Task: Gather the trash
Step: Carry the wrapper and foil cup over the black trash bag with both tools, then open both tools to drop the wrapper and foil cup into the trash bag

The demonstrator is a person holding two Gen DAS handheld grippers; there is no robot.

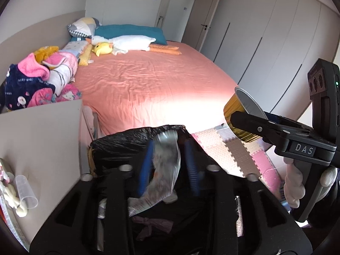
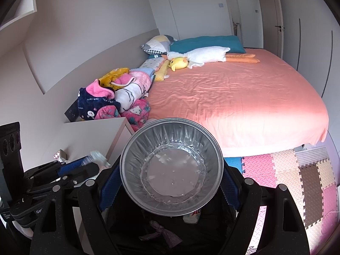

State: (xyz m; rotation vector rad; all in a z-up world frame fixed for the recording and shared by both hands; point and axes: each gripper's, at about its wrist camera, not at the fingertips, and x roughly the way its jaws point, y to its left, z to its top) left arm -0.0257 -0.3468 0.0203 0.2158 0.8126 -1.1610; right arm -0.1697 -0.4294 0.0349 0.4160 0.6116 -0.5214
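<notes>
Black plastic lines the trash bag (image 1: 119,146), our landmark, which stands open on the floor between the pale bedside cabinet (image 1: 40,131) and the padded puzzle-mat floor (image 1: 223,150). We hold our left gripper (image 1: 167,165) right over the bag's mouth, its blue ribbed fingers (image 1: 146,167) parted, and a crumpled clear plastic wrapper (image 1: 163,170), blurred, hangs between them; the pads do not appear to press on it, so we read this gripper as released. Inside the bag, below the wrapper, lie a knotted purple scrap (image 1: 153,225) and some white paper bits (image 1: 102,210).

To the right of the bag, and above its rim, our right gripper (image 2: 170,180) clamps a round foil bowl with a gold outside (image 2: 172,167), one blue pad (image 2: 228,189) on each side of its wall, the silver inside turned toward the camera. The bowl is tilted on its side over the bag. A gloved hand (image 1: 294,184) grips the right gripper's handle.

Beyond the bag stretches the bed with a salmon-pink sheet (image 1: 148,85), and a clear plastic measuring cup (image 1: 26,191) lies on the cabinet to the left of the bag.
</notes>
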